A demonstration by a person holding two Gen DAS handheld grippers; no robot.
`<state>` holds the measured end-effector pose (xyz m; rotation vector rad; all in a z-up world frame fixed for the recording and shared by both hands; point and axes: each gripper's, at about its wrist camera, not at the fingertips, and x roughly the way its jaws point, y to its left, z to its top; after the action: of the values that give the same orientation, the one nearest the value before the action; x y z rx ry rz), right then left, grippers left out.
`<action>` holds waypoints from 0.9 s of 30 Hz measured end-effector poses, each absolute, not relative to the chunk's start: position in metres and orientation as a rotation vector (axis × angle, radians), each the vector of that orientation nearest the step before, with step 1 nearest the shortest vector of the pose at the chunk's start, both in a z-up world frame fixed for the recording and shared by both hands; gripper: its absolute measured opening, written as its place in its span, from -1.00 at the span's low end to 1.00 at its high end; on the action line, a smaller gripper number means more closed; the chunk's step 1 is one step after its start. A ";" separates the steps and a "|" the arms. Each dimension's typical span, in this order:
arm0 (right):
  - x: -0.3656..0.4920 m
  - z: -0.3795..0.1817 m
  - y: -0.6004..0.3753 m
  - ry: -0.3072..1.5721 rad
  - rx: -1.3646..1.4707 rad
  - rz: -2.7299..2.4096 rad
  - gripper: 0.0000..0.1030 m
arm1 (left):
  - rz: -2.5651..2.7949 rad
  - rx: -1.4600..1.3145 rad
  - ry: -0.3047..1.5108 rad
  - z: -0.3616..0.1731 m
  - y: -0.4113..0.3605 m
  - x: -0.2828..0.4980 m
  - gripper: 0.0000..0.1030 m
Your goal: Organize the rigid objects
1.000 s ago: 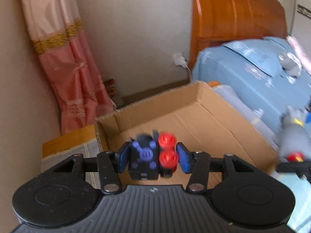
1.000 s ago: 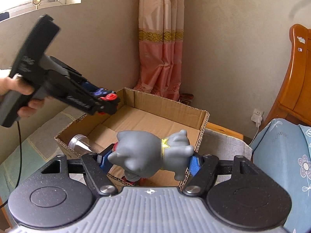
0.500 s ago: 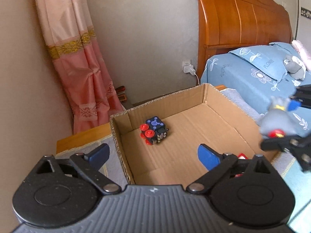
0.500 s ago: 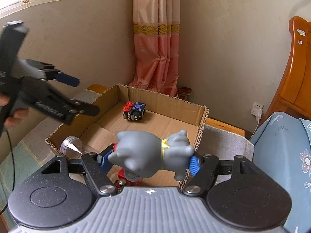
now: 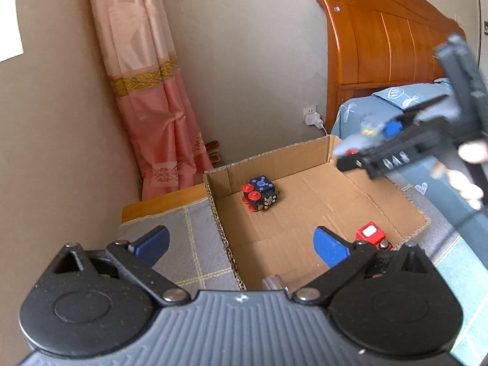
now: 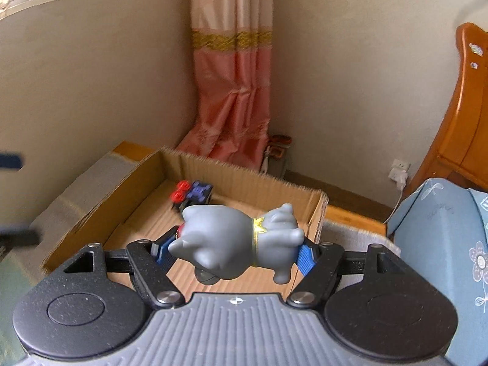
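Left gripper (image 5: 241, 242): jaws spread wide, opening, nothing between. Right gripper (image 6: 235, 251): jaws opening w/ grey toy (image 6: 238, 241) between pads, over cardboard box (image 6: 317, 213). Box holds blue-red toy (image 5: 259, 193), red block (image 5: 370, 233).

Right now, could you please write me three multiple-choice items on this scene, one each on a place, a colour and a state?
1. Where is the blue cube toy?
A. in the box
B. on the bed
C. in the left tool

2. What colour is the figure between the right tool's pads?
A. red
B. grey
C. green

3. How does the left tool stand?
A. shut on the cube toy
B. shut on nothing
C. open, nothing between its pads

Key: 1 A, it lies on the box floor near the far corner. 2 B, its body is grey with a gold collar. 3 C, its blue pads stand wide apart with only box and cloth behind them.
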<state>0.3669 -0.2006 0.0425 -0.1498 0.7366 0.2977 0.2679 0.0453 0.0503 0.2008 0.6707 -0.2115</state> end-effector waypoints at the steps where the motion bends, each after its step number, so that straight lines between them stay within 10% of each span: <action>1: 0.371 0.043 -0.201 0.731 -0.146 0.287 0.72 | -0.208 0.197 0.664 0.051 0.047 0.264 0.95; 3: 0.376 0.044 -0.203 0.729 -0.135 0.254 0.99 | -0.208 0.188 0.659 0.052 0.051 0.259 0.95; 27: 0.211 0.033 -0.212 0.699 -0.081 0.221 1.00 | -0.184 0.126 0.672 0.028 0.043 0.167 0.97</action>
<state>0.2107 -0.2121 0.0327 -0.0805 0.6992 0.2214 0.1670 0.0433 0.0276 0.1265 0.6718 -0.1842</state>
